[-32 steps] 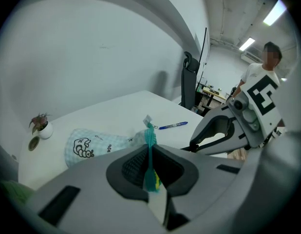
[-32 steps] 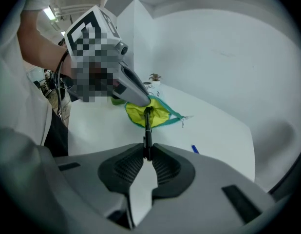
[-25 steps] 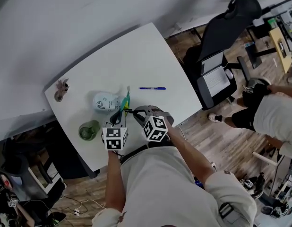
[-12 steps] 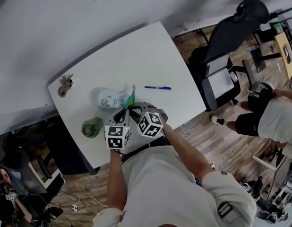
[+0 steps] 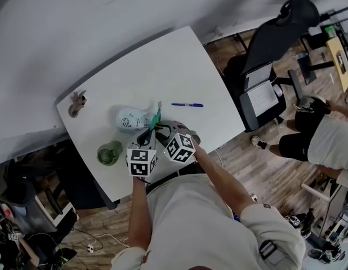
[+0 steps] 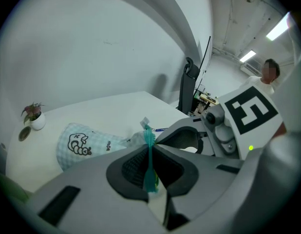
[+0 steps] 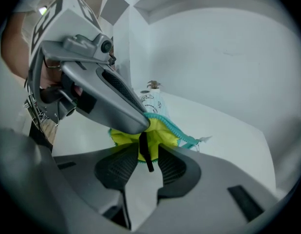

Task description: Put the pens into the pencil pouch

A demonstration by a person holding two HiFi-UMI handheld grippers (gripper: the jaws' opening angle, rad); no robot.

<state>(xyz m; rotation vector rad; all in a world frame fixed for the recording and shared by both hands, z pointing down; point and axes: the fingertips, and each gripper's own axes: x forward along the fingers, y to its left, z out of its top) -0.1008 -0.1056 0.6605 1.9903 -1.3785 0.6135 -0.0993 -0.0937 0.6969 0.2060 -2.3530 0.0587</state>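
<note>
The checked pencil pouch [image 5: 131,118] [image 6: 80,142] lies on the white table [image 5: 163,66], its yellow-lined mouth [image 7: 155,133] held open. My left gripper [image 6: 149,168] [image 5: 144,135] is shut on the pouch's teal zipper edge [image 6: 148,139]. My right gripper [image 7: 143,156] [image 5: 161,130] is at the mouth with its jaws opening. A thin black pen [image 7: 145,153] stands between them with its far end inside the pouch, and the pads do not press on it. A blue pen [image 5: 187,104] [image 6: 160,129] lies on the table to the right of the pouch.
A green round object [image 5: 108,152] sits near the table's left front edge. A small potted plant [image 5: 76,102] [image 6: 32,115] stands at the far left corner. A black office chair [image 5: 270,44] is beside the table, and a person [image 5: 323,134] sits further right.
My right gripper has moved a little closer to the pouch mouth, beside the left one. The left gripper has kept its hold on the zipper edge. The blue pen has not moved.
</note>
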